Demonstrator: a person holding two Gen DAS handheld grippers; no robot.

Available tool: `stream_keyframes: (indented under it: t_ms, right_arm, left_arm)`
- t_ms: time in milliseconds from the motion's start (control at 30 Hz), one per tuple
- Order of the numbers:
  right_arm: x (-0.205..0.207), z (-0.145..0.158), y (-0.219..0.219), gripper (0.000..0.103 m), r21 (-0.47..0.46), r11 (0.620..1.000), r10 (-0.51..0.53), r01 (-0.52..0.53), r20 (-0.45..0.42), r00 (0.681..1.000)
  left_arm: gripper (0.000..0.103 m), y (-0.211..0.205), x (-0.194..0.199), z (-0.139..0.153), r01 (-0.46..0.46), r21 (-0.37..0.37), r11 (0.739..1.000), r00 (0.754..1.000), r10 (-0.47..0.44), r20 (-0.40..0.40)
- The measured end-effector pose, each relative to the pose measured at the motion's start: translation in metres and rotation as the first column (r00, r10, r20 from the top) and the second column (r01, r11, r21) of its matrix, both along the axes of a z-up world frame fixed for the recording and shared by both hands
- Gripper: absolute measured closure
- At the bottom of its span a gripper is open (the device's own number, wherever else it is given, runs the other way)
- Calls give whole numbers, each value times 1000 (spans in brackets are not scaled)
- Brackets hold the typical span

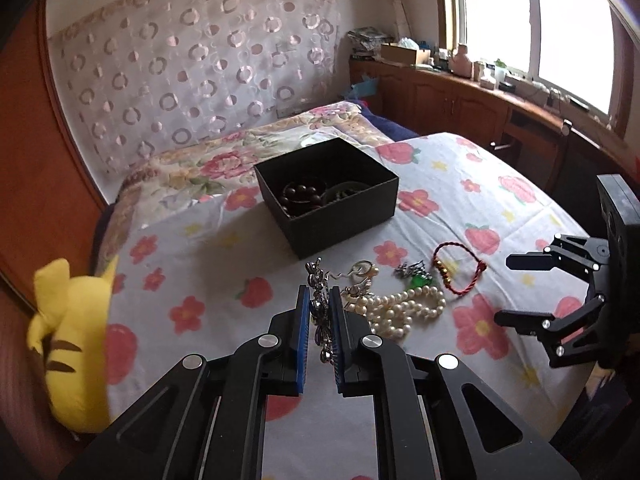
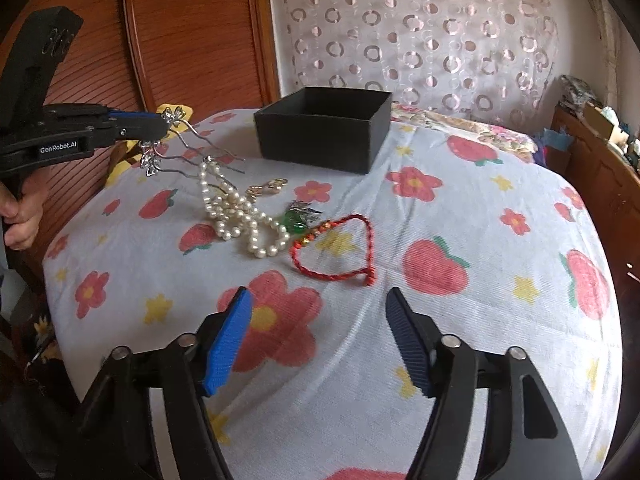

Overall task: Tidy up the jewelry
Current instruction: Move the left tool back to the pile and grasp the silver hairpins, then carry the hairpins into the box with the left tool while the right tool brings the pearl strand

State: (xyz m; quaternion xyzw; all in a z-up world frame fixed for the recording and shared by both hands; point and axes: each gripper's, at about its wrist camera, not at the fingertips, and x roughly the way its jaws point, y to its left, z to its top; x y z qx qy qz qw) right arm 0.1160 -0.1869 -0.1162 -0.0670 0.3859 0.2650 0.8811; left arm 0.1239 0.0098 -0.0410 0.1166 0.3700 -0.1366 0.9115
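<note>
From the right wrist view, you are looking over open sheet [image 2: 360, 360] straight ahead of your right gripper [image 2: 320, 340]. At twelve o'clock the red cord bracelet [image 2: 332, 248] is lying first in the way, with the pearl necklace [image 2: 240, 216] at eleven. The black box [image 2: 324, 132] is standing beyond them, and clear sheet is running toward two o'clock.

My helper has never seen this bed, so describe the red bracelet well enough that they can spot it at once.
Start at the black box on the flowered bedsheet. Nearer than it lies a small jewelry pile, with the pearl necklace on its left. The red bracelet is at the pile's right end: the only twisted red cord loop, carrying a short row of gold beads.
</note>
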Motion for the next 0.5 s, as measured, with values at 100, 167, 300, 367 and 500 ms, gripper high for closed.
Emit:
stream_keyframes:
  t_ms: [100,167,300,367,500]
  right_arm:
    - [3,6,16,44,12,999,40,-40,3,999]
    - [6,9,28,46,36,997,71,-70,-5,997]
    - [15,15,63,47,69,988,140,-139,-13,990]
    - [21,15,76,48,75,984,160,-159,-16,987]
    - [34,12,101,50,38,985,166,-166,-15,986]
  left_arm:
    - [94,3,0,2,-3,-1,1000,1000,3,2]
    - [94,5,-1,5,-7,-9,1000,1000,7,12]
    - [94,9,-2,9,-14,-37,999,1000,15,24]
    - [94,10,-2,11,-13,-47,999,999,14,29]
    - [94,15,-5,18,-12,-74,997,999,15,46]
